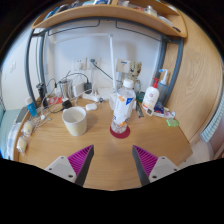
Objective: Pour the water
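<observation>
White cup [74, 120] on desk [100, 150], ahead-left of fingers. Clear water bottle [122, 112] upright just right of cup, ahead of fingers. Gripper [113, 160] fingers spread wide, holding nothing. White bottle [151, 97] farther right.

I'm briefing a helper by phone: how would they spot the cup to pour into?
On the wooden desk below the shelf, look just ahead of the open claw. The cream cup stands left of the clear water bottle: short, wide, open-topped, unlabelled.
</observation>
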Available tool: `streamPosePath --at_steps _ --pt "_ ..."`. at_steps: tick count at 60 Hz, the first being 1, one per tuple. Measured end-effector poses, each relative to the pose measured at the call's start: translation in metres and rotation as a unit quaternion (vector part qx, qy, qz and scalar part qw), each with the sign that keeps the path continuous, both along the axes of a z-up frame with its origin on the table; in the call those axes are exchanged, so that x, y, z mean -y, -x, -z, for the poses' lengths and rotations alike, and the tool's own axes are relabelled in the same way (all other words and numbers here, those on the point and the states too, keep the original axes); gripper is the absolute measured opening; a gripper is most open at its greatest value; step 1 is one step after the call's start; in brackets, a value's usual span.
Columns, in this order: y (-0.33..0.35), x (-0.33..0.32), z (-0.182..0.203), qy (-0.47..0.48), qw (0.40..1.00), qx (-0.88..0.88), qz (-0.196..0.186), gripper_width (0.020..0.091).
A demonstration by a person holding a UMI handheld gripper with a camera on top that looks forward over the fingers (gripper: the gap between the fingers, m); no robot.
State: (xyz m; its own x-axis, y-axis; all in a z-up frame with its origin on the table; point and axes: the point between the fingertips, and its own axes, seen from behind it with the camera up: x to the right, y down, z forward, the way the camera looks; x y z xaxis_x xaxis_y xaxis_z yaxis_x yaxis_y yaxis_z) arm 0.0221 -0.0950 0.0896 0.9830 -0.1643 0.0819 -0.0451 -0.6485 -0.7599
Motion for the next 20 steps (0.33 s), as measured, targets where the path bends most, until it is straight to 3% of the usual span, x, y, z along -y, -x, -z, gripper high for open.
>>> streamPosePath --at_steps 20 --pt "0.045 0.040 -0.051 -0.013 1.000 0.001 0.019 0.0781"
